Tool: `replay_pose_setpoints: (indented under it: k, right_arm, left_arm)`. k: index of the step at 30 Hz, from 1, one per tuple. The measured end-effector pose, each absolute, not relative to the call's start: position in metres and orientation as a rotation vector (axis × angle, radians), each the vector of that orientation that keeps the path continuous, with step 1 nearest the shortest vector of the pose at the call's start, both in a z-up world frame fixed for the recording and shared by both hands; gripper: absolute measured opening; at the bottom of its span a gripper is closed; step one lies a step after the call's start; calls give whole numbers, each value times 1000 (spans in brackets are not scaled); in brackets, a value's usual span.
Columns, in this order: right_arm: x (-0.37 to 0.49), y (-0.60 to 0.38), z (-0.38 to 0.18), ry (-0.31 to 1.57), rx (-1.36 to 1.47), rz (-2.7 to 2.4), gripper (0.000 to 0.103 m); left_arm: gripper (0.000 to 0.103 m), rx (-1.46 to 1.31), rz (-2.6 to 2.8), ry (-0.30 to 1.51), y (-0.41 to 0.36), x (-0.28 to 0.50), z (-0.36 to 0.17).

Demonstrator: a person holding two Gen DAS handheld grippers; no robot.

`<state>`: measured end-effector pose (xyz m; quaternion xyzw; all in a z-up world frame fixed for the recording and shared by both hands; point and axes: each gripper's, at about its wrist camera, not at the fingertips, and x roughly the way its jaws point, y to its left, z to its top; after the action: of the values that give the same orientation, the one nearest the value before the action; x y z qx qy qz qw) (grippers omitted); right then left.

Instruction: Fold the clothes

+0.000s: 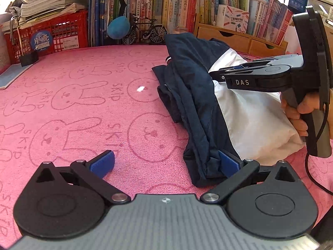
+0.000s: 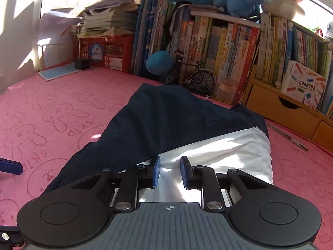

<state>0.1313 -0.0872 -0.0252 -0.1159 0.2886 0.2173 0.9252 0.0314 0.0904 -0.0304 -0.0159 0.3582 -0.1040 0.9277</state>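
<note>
A navy and white garment (image 1: pixel 193 95) lies bunched on the pink rabbit-print cloth (image 1: pixel 83 104). My left gripper (image 1: pixel 166 163) is wide open near the cloth; its right pad (image 1: pixel 228 164) touches the garment's near navy edge, its left pad (image 1: pixel 103 163) is over bare cloth. My right gripper (image 1: pixel 216 76) reaches in from the right over the garment's white part. In the right wrist view the right gripper (image 2: pixel 170 171) stands partly open just above the white panel (image 2: pixel 218 152), with the navy part (image 2: pixel 158 120) beyond it. Nothing is held.
Books (image 1: pixel 166 6) line the back, with a red crate (image 1: pixel 52 33) of papers at the left, a model bicycle (image 1: pixel 145 31) and a blue plush toy (image 1: pixel 117 28). Wooden drawers (image 1: pixel 239 39) stand at back right. A flat blue board (image 1: pixel 12 75) lies at far left.
</note>
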Motion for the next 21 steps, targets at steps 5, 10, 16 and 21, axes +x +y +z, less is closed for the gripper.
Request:
replay_pose_setpoints:
  k: [5,10,16,21]
  right_arm:
    - [135,-116,-30,627,-61,550,23]
    - [140,-140,-17,672,61,678,23]
    - [152,-132,19,617,-46,652,29]
    - [203,-79,2,696,-121,595,30]
  left_arm:
    - [102,50,-196,535,67,15,9]
    - [103,64,-226,583,49,29,-13]
    - [103,45,-246,690,43,44,-47]
    - [103,48,-249,667,47,37,-48]
